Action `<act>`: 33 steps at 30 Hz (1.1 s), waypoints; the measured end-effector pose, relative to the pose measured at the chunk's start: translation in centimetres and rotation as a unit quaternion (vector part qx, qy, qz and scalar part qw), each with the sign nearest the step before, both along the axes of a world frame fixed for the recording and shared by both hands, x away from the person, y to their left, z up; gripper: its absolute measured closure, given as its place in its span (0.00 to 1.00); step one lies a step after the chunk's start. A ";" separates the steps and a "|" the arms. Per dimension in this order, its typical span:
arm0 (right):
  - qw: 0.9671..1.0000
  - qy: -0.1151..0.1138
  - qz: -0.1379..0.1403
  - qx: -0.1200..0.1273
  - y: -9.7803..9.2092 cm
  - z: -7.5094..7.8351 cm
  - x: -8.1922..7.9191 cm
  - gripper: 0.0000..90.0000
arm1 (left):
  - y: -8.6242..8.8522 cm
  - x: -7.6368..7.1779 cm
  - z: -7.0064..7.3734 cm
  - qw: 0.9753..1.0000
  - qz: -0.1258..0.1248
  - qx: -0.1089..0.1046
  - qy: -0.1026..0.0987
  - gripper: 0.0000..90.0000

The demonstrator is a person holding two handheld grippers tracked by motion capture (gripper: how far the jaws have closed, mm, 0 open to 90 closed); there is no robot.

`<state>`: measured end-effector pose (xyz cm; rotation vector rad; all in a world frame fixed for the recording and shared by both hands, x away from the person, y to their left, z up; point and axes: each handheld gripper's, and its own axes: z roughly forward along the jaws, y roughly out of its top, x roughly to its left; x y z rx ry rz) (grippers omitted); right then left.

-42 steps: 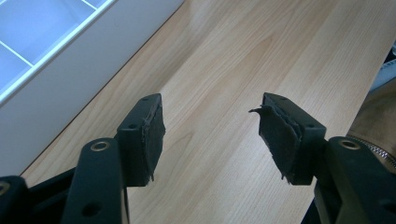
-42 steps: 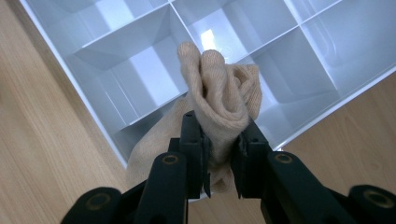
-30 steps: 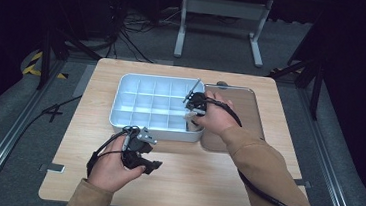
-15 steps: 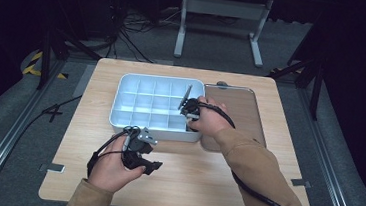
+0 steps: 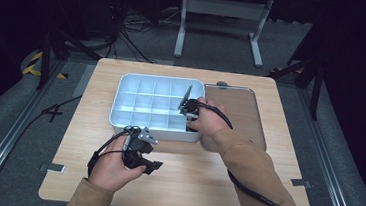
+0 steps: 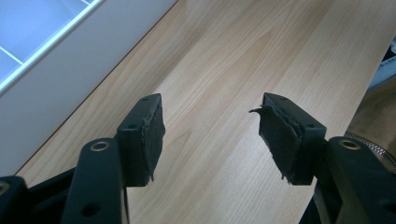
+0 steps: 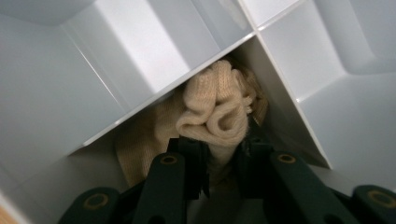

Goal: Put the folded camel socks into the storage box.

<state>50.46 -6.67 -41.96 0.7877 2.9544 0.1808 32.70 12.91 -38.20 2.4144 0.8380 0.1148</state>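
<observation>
A white divided tray (image 5: 117,102) stands mid-table. My right gripper (image 5: 189,119) reaches down into a compartment at the tray's front right. In the right gripper view this gripper (image 7: 224,149) is shut on a bunched cream knitted cloth (image 7: 219,107), which sits in the corner of that compartment against the white dividers (image 7: 140,56). My left gripper (image 5: 146,162) rests over the bare wood in front of the tray. In the left gripper view it (image 6: 210,116) stands open with nothing between its pads, and the tray's outer wall (image 6: 60,70) runs along its left.
A flat grey-brown lid (image 5: 243,113) lies right of the tray, touching it. A small round knob (image 5: 221,84) sits at the lid's far edge. Black cables trail from both grippers. The wooden table (image 5: 263,190) has open room at front right.
My right gripper has shifted a little left and nearer, sinking into the tray's front right compartment. The left hand and its gripper have stayed put.
</observation>
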 end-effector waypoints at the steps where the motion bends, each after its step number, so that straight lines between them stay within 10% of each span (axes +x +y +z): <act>1: 1.000 0.000 -0.006 0.010 -0.3 0.0 0.0 0.80 | 0.0 0.0 0.0 1.000 -0.001 0.001 0.000 0.45; 10: 0.997 -0.006 -0.022 0.076 -1.2 1.5 -0.8 0.58 | 0.0 0.1 0.0 1.000 0.000 0.002 0.002 0.45; 28: 0.977 -0.070 -0.003 0.203 -6.8 9.8 -5.0 0.56 | 0.3 -0.1 0.2 1.000 0.006 -0.009 -0.002 0.45; 33: 0.976 -0.080 0.006 0.204 -8.2 11.0 -6.4 0.55 | 0.4 -0.2 0.2 1.000 0.005 -0.005 -0.001 0.45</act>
